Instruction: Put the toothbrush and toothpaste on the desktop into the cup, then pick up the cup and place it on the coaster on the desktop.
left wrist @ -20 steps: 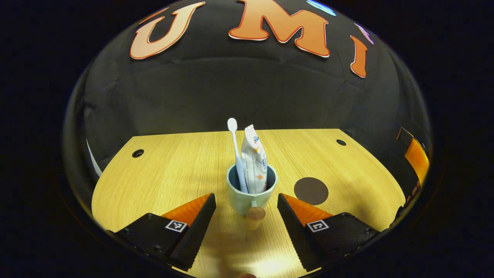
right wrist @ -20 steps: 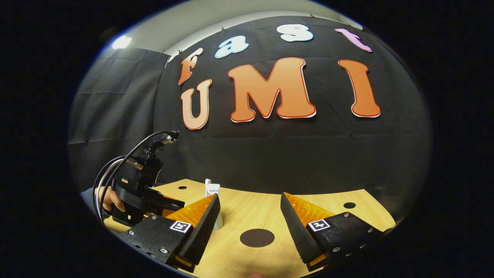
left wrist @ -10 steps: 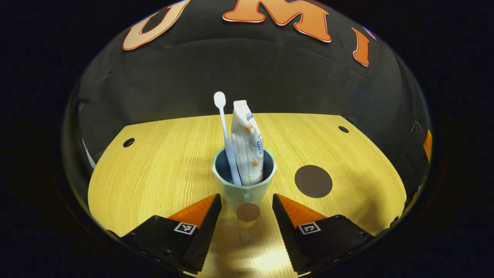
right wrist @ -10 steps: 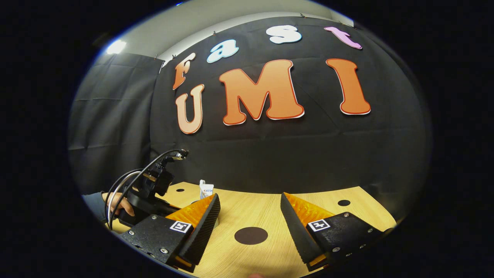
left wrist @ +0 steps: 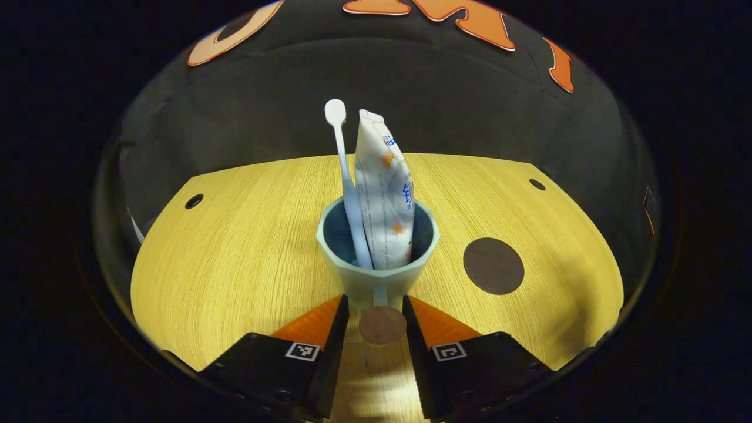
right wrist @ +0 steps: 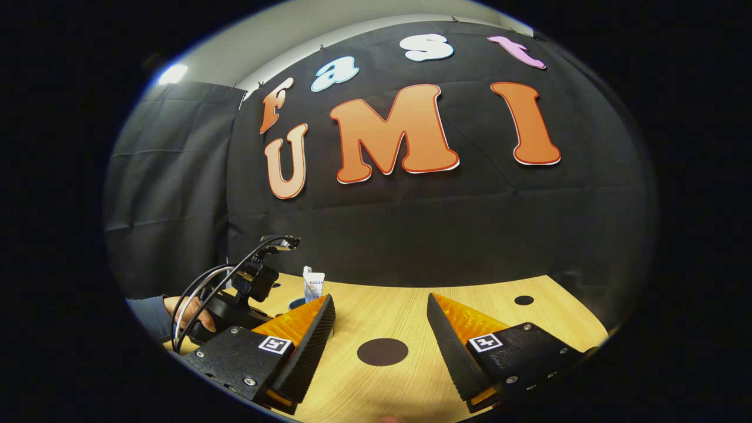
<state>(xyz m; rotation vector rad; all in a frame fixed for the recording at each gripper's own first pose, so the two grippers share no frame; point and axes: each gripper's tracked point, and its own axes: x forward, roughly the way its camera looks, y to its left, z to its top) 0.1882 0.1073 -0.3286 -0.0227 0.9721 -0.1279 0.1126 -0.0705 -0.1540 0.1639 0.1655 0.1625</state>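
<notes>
The cup [left wrist: 377,267] stands upright on the worktop [left wrist: 235,235], about in the middle of it between the left and right edges. Inside the cup stand the toothbrush [left wrist: 346,188] and the toothpaste [left wrist: 385,200], both leaning a little, with the toothbrush on the left of the toothpaste. The cup's handle [left wrist: 382,324] points toward the camera of the left gripper view. The left claw [left wrist: 375,306] has its two fingers close on both sides of this handle, at a narrow opening; I cannot tell if they already press on it. The coaster [left wrist: 493,265], a dark round disc, lies flat on the worktop to the right of the cup, near it but apart.

In the right gripper view, the right claw [right wrist: 380,305] is wide open and holds nothing; it is above the near edge of the worktop, and the coaster [right wrist: 382,352] shows between its fingers, farther on. At the left, the left claw [right wrist: 247,294] is seen with a hand [right wrist: 188,311] holding it, and the toothpaste [right wrist: 313,286] rises just beside it.
</notes>
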